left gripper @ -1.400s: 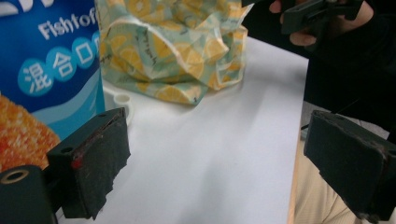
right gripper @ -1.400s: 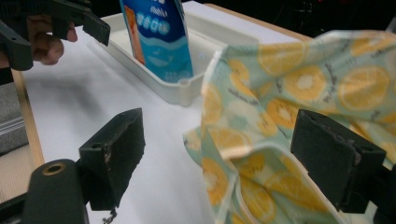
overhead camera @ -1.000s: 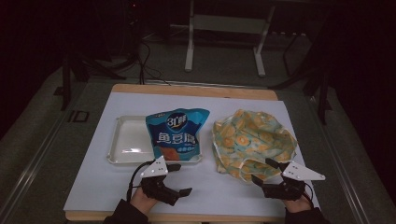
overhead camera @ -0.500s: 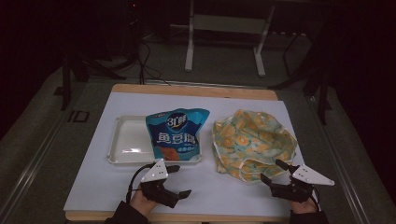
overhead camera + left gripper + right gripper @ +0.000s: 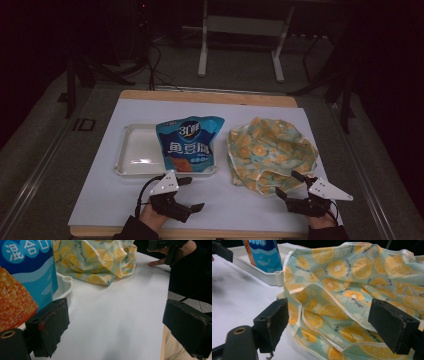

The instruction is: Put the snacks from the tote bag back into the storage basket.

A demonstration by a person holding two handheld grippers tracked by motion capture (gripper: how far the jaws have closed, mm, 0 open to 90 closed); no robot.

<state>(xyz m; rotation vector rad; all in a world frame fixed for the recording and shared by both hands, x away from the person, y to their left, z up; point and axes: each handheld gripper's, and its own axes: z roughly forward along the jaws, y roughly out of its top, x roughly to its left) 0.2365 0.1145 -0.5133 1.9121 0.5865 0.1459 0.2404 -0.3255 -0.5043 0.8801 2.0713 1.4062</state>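
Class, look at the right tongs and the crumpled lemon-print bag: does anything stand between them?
Nothing visible does. The right tongs sit open at the near edge of the crumpled lemon-print plastic bag, with bare white table sheet between. The blue snack packet and white rectangular tray lie off to the side.

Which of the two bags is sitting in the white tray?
The blue snack bag: it lies across the right part of the white tray. The lemon-print bag lies crumpled on the table, right of the tray.
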